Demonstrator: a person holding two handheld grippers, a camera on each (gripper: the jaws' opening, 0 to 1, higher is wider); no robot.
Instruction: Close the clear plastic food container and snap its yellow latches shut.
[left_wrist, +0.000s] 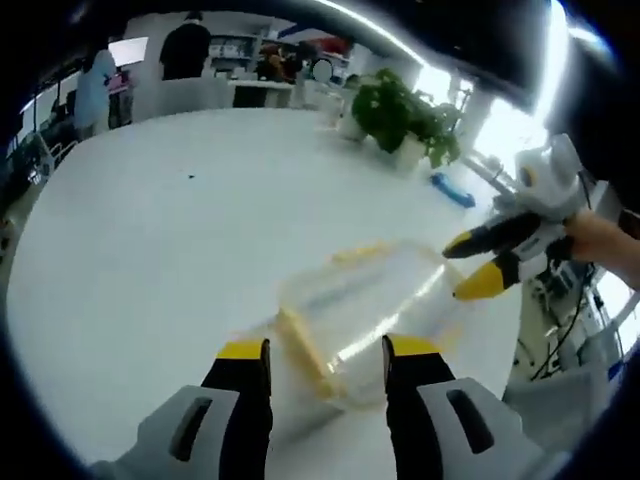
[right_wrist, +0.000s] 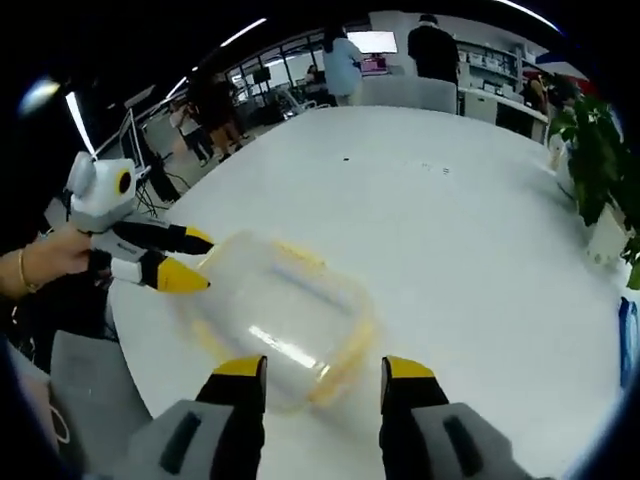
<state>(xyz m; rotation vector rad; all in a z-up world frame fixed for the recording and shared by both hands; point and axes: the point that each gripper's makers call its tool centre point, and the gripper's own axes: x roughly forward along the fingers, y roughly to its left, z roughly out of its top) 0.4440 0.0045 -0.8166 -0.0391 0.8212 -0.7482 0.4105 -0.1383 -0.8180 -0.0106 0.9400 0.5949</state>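
Room: open office, people standing at desks far back, a potted plant (left_wrist: 405, 115) at the far edge of the counter.
Counter: broad and white (left_wrist: 170, 240), bare around the container; a small blue object (left_wrist: 452, 190) lies near the plant.
Container: clear plastic box (left_wrist: 365, 305) with yellow latches (left_wrist: 305, 350), resting on the counter near its edge; in the right gripper view it lies just ahead of that view's jaws (right_wrist: 280, 320). The picture is blurred, so I cannot tell whether the lid is fully seated or the latches are snapped.
Left hand-held gripper: (left_wrist: 325, 350) jaws apart, one to each side of the container's near end, not clearly touching it; from the right gripper view it appears at the left (right_wrist: 185, 260), tips just beside the container's far edge.
Right hand-held gripper: (right_wrist: 322, 368) jaws apart, the container's near edge between and just ahead of them; in the left gripper view it enters from the right (left_wrist: 480, 262), yellow tips parted, close to the container's corner.
Person: a hand (left_wrist: 605, 245) grips the right hand-held gripper.
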